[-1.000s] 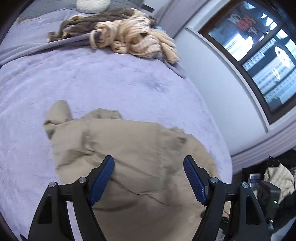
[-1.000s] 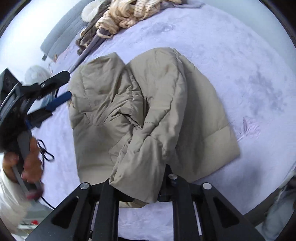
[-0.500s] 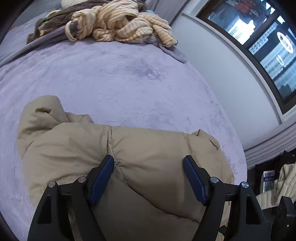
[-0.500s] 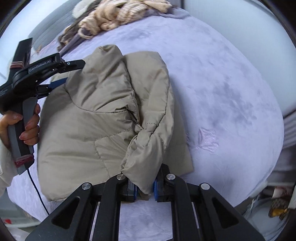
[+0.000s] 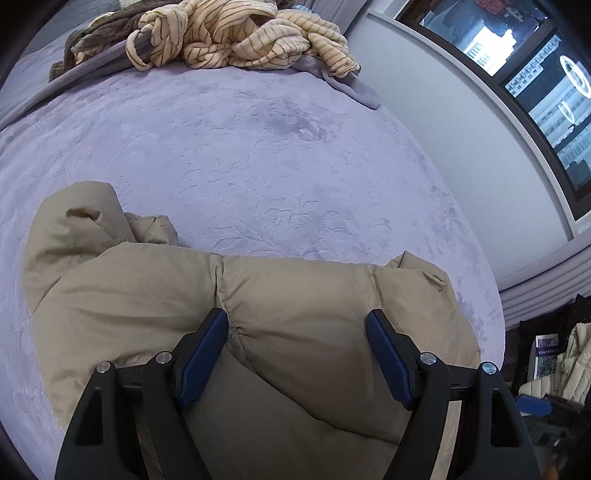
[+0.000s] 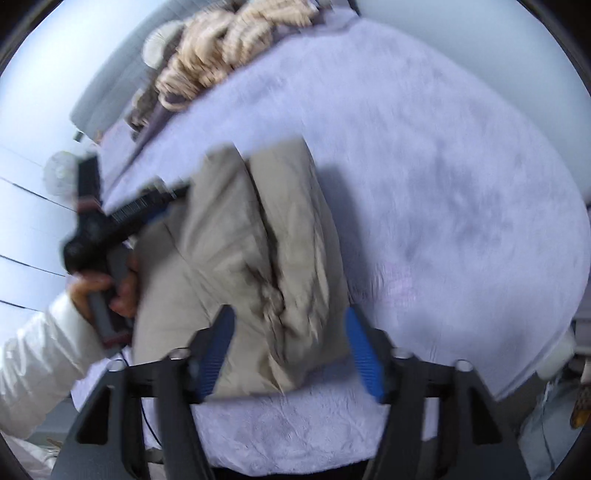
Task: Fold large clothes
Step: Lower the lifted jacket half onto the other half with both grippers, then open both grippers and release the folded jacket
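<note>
Right tool (image 6: 290, 350) has just been opening; jaws now stand wide, blue pads clear of the cloth, w/ the bunched fold of the beige puffer jacket (image 6: 258, 266) lying between them, untouched. View is motion-blurred, so fine detail can't be told.

Left tool (image 5: 295, 350) also wide, pads apart over the jacket (image 5: 258, 314), not pinching it; whether the tips touch the fabric can't be told. In the right wrist view that tool (image 6: 155, 206) shows at approx 9 o'clock, over the jacket's edge, gripped by a hand (image 6: 107, 291) w/ a white sleeve (image 6: 40, 362).

Jacket lies folded in a thick bundle on the bed (image 5: 258, 166), near the bed's close edge. In the left wrist view it fills 6 o'clock, w/ a puffed lobe sticking out at approx 9 o'clock. Quilt seams run across the top layer.

Bed cover is lilac plush. At 12 o'clock, well apart from the jacket, sits a heap of cream striped clothes (image 5: 236, 33), a brown garment (image 5: 92, 40) beside it at 11. Window (image 5: 535, 92) at approx 2 o'clock, past the pale wall.
</note>
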`<state>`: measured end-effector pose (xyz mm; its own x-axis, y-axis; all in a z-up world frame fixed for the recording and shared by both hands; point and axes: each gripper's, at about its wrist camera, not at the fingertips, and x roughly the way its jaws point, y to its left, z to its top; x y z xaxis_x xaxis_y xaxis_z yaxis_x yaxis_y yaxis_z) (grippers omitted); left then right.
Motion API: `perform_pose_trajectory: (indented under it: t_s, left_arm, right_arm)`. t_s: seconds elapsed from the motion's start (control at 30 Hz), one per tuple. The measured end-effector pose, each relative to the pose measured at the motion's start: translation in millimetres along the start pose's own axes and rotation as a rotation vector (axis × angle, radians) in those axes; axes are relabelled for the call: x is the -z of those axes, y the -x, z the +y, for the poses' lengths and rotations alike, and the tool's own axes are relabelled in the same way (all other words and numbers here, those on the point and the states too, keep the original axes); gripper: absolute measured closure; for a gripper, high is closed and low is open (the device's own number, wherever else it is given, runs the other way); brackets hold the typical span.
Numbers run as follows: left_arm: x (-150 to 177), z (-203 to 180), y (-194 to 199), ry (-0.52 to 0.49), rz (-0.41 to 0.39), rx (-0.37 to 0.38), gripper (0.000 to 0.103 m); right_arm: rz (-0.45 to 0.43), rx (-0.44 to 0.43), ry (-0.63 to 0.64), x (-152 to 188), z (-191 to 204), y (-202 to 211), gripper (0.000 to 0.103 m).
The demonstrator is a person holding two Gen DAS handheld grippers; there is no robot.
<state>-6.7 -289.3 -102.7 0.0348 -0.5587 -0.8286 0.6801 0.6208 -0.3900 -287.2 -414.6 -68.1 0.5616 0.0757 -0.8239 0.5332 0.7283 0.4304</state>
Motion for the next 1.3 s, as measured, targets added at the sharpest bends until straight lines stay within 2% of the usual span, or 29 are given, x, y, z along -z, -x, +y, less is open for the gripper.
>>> perform_pose_trajectory:
  t_s: [0.1,0.13,0.17,0.23,0.27,0.43,0.7,0.73,0.77,0.8,0.9,1.0,1.1,1.2,1.27,1.3]
  left_arm:
    - [1.0,-1.3,0.5,-0.006,-0.002,-0.012,0.026]
    - [1.3,-1.4,0.8,-0.007,-0.003,-0.013,0.026]
    - [1.7,-1.6,1.0,-0.009,-0.004,-0.018,0.026]
    - [2.7,-2.1,1.7,-0.011,-0.006,-0.028,0.025]
    - [3.0,-2.5,2.4,-0.011,-0.006,-0.033,0.023]
    - [5.8,-11.0,15.9,-0.024,0.012,-0.079,0.023]
    - [25.4,-15.8,61.1,0.001,0.041,-0.198,0.022]
    - [28.7,-14.3,66.0,0.015,0.042,-0.211,0.016]
    - [32.3,-12.1,70.7,0.031,0.042,-0.224,0.0]
    - [36.4,-9.2,76.9,0.053,0.029,-0.236,0.0]
    - [47.8,0.9,89.2,0.109,0.027,-0.245,0.0]
    - [57.4,9.9,97.4,0.139,0.029,-0.303,0.0]
    - [67.8,21.1,101.5,0.163,0.048,-0.322,0.0]
    - [78.9,32.4,103.5,0.176,0.072,-0.33,0.0]
    - [85.6,38.5,106.8,0.191,0.079,-0.314,0.0]
    - [89.0,41.4,109.3,0.2,0.08,-0.303,0.0]
  right_arm:
    - [0.014,-0.05,0.012,-26.4,5.3,-21.0,0.036]
    - [0.033,-0.066,0.016,-31.4,8.2,-32.8,0.043]
    - [0.063,-0.071,0.019,-33.5,11.6,-46.0,0.055]
    - [0.147,-0.049,0.022,-31.8,14.3,-77.2,0.067]
    - [0.18,-0.031,0.023,-28.8,14.8,-88.3,0.069]
    - [0.219,-0.053,-0.027,-16.0,1.3,-108.7,0.071]
    - [0.249,-0.05,-0.007,-17.2,1.6,-113.4,0.071]
    - [0.251,-0.052,-0.009,-16.3,1.3,-113.3,0.071]
    - [0.254,-0.054,-0.01,-21.0,2.7,-116.4,0.071]
    - [0.256,-0.056,-0.011,-21.8,3.0,-116.6,0.071]
    - [0.259,-0.057,-0.018,-23.6,3.1,-118.0,0.069]
    - [0.256,-0.041,-0.019,-23.1,5.0,-116.1,0.068]
    - [0.248,-0.021,0.001,-23.2,13.6,-110.4,0.063]
    - [0.234,-0.018,0.008,-21.5,21.7,-99.7,0.045]
    - [0.232,-0.036,0.016,-18.2,27.0,-94.7,0.024]
    - [0.23,-0.035,0.027,-16.7,30.1,-92.2,0.023]
